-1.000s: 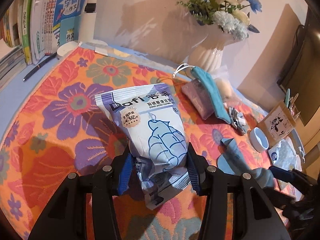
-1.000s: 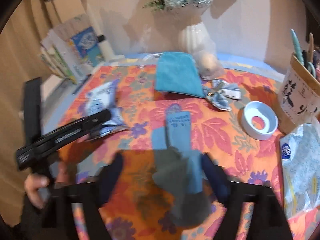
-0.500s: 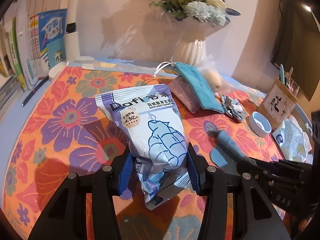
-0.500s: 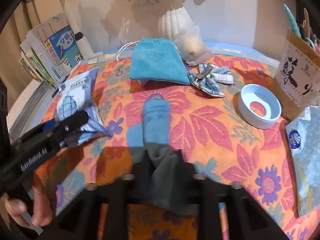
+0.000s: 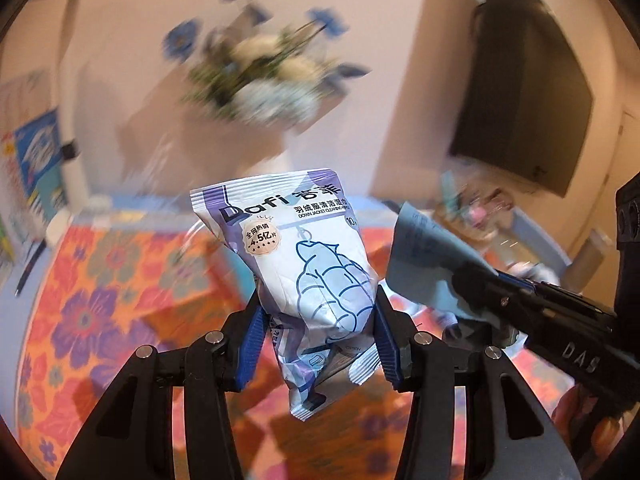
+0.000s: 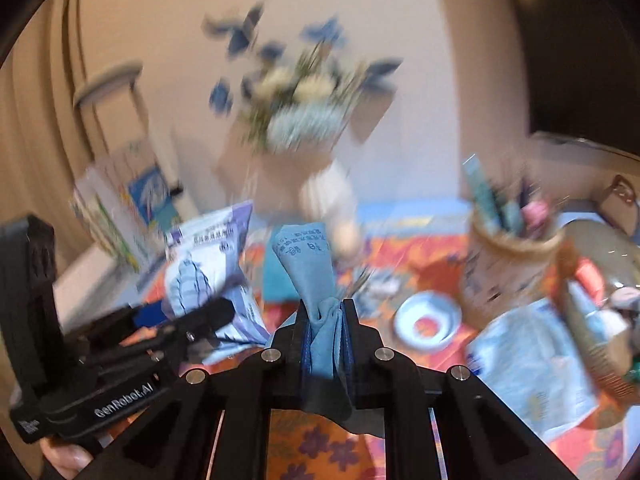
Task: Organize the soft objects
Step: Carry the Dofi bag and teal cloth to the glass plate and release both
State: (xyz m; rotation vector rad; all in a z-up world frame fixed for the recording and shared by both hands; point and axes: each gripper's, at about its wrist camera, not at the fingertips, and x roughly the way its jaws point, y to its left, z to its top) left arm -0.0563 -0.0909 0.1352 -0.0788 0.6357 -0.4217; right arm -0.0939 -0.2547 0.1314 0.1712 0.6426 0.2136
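Lifted off the floral cloth since a second ago: both the wipes pack and the blue cloth, now up in the air with the desk blurred behind. Left tool half spread, blue pads pinching the wipes pack at its lower part, top of the pack upright, bottom crumpled and hanging below the pads. Right tool pressed nearly together, pinching the blue cloth, bunched between the pads with the printed end standing up and a dark end drooping beneath. Seen from the left wrist, right tool at the right edge, blue cloth just beside the wipes pack. Behind, blurred: flower vase, pen holder, white dish, books at the left.
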